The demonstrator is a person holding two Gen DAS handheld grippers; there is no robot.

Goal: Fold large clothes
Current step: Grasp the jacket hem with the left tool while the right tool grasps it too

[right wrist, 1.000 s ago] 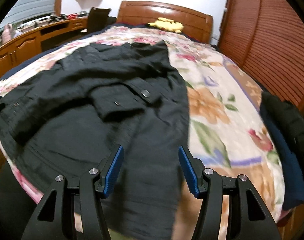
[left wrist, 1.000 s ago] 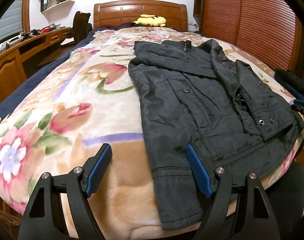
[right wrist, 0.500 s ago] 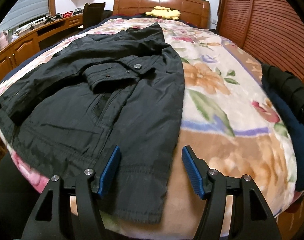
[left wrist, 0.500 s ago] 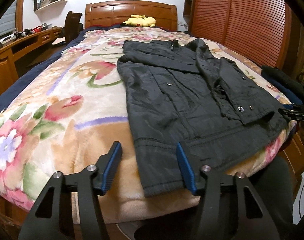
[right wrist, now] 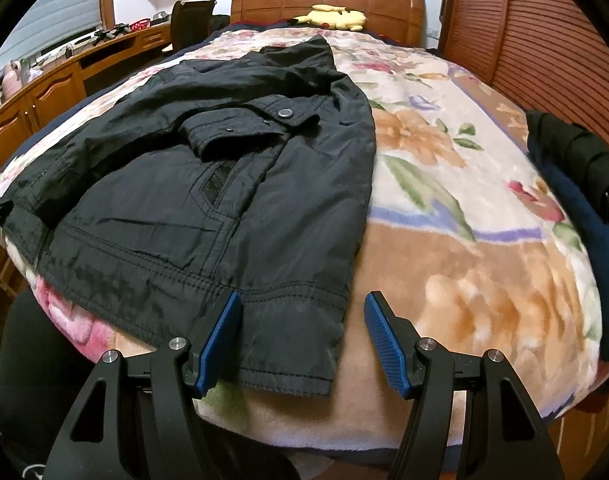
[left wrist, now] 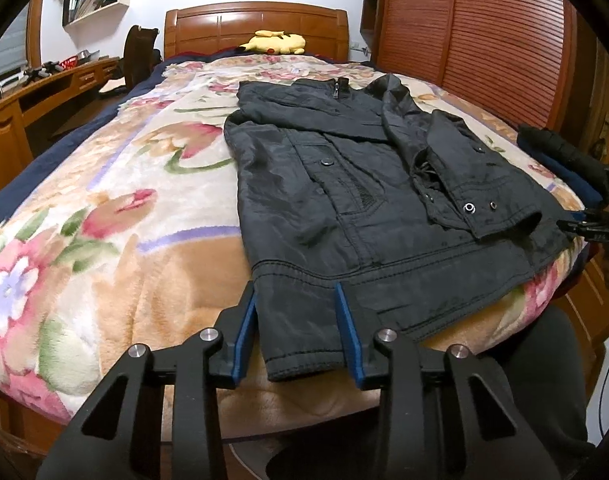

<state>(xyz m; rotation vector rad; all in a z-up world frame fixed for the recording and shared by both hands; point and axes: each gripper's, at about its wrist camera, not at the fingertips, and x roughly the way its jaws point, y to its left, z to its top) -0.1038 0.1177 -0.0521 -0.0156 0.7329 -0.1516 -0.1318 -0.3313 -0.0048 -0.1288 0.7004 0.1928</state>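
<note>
The black jacket (left wrist: 368, 200) lies flat on the bed, on a floral blanket (left wrist: 104, 208), with both sleeves folded across its front. In the left wrist view it fills the centre and right of the frame, collar toward the wooden headboard (left wrist: 256, 26) and hem at the near edge of the bed. In the right wrist view the jacket (right wrist: 208, 184) occupies the left half of the frame.

Left tongs (left wrist: 300, 330): lower centre of the left wrist view. The jaws are closing. The jacket's lower left hem corner lies between the blue pads (left wrist: 246, 334). The left pad sits at the hem's edge; whether either pad presses on the cloth cannot be told.

Right tongs (right wrist: 302, 338): lower centre of the right wrist view. The jaws stand partly open. The jacket's lower right hem corner lies between them, nearer the left pad. A clear gap separates the cloth from the right pad; nothing is gripped.

A yellow plush toy (left wrist: 274, 42) rests against the headboard. Dark folded clothing (right wrist: 576, 208) lies at the right edge of the bed.
</note>
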